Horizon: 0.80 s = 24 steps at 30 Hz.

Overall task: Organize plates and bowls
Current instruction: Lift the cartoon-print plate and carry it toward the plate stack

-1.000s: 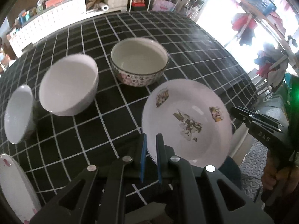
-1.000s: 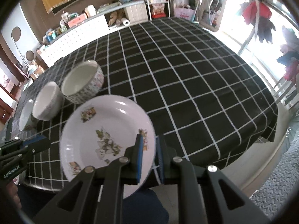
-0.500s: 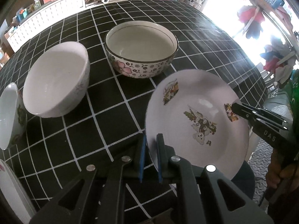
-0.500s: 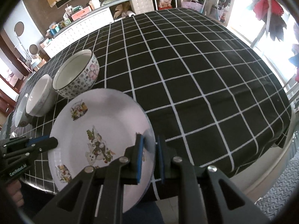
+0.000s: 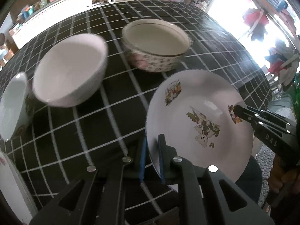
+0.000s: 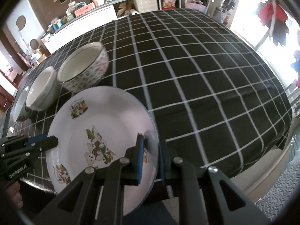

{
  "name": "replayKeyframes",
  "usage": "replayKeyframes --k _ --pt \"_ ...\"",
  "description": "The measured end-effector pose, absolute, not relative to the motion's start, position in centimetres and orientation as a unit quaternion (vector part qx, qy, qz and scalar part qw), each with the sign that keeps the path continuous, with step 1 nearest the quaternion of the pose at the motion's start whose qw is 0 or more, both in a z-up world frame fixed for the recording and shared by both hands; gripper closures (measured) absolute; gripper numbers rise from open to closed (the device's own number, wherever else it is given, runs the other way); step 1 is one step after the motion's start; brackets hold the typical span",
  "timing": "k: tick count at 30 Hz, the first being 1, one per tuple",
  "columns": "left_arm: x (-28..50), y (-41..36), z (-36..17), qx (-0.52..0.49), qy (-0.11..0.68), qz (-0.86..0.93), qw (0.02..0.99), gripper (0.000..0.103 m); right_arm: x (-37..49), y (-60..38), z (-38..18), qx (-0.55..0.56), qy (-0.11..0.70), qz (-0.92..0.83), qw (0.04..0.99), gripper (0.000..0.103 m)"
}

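Both grippers pinch the same white plate [image 5: 200, 116] by opposite edges. The left gripper [image 5: 152, 157] has its blue pads closed on the plate's near-left rim, one pad on the face and one behind it. The right gripper [image 6: 150, 159] clamps the far side of the rim in the same way, its dark tip visible from the left wrist camera lying over the printed picture at the plate's right edge. The plate (decorated with small cartoon prints, a bear among them) is tilted, its face turned up and toward the cameras, over the near edge of the table [image 6: 196, 75] with its black, white-gridded cloth; whether its lower rim touches the cloth I cannot tell.

Ahead of the left gripper and slightly right stands a floral-patterned bowl [image 5: 156, 44], upright on the cloth just beyond the plate. Ahead and to the left sits a plain white bowl [image 5: 69, 69], near the floral one but apart from it. Further left, beside the white bowl, is a smaller white bowl [image 5: 13, 105], partly cut off by the lens edge. At the far lower left another white plate rim [image 5: 13, 183] shows, blurred.
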<state>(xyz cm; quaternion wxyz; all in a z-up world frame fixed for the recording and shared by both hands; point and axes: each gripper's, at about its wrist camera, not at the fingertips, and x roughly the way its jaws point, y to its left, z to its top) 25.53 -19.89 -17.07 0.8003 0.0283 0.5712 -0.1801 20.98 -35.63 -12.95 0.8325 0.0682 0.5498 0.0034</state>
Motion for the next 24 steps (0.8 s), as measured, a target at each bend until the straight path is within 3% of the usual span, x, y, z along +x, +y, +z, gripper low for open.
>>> replayKeyframes --k 24 --pt "20.4 -4.2 -17.4 -0.05 0.576 -0.054 0.814 0.093 21.9 -20.9 -13.9 0.006 0.571 0.118 0.813 0.084"
